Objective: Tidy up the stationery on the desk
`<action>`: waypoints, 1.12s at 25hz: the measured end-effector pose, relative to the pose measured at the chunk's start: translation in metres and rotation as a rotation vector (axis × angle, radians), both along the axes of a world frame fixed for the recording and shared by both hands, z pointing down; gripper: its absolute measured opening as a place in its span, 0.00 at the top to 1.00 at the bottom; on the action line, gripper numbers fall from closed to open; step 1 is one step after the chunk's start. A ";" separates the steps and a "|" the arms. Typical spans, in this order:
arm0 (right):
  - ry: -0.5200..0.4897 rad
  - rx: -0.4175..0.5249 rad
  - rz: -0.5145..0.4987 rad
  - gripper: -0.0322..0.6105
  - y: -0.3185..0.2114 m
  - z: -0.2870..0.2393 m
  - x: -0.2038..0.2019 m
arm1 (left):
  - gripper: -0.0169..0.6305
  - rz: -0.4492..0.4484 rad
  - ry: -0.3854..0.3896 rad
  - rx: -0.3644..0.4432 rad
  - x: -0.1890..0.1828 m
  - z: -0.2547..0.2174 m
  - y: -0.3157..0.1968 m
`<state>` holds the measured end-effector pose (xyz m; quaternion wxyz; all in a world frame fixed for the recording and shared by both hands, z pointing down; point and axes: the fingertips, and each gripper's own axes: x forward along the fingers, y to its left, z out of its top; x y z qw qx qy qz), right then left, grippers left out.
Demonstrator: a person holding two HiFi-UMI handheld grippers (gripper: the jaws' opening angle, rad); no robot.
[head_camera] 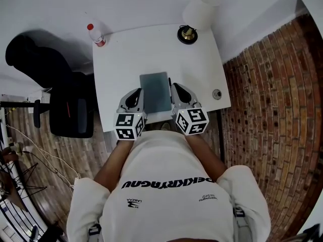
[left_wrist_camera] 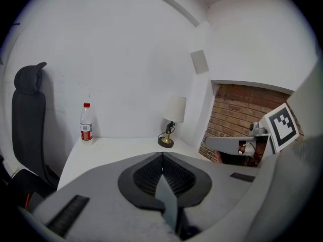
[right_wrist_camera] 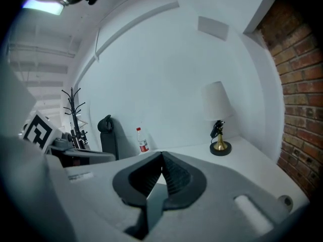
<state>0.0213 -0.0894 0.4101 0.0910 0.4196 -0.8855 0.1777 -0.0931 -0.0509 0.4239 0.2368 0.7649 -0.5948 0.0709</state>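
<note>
A flat grey-green pad sits over the near half of the white desk, held by its two long sides. My left gripper is shut on its left edge and my right gripper on its right edge. In the left gripper view the shut jaws pinch the pad's thin edge. The right gripper view shows the same: the gripper shut, with the pad's edge between its pads. I cannot tell whether the pad rests on the desk or is lifted off it.
A water bottle with a red cap stands at the desk's far left corner, and a table lamp at the far right. A small round object lies near the right edge. A black chair stands left of the desk, with a brick wall on the right.
</note>
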 end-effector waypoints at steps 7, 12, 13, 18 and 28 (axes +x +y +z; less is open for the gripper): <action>0.006 0.040 -0.015 0.95 0.011 -0.010 -0.001 | 0.98 0.032 -0.026 0.054 0.011 -0.013 0.007; 0.009 0.043 -0.018 0.95 0.015 -0.009 -0.002 | 0.98 0.035 -0.033 0.065 0.011 -0.016 0.010; 0.010 0.042 -0.018 0.95 0.015 -0.009 -0.001 | 0.98 0.033 -0.033 0.064 0.011 -0.016 0.011; 0.018 0.037 -0.019 0.95 0.018 -0.006 0.000 | 0.98 0.026 -0.028 0.063 0.011 -0.016 0.015; 0.020 0.035 -0.017 0.95 0.020 -0.003 0.001 | 0.98 0.023 -0.030 0.062 0.011 -0.013 0.017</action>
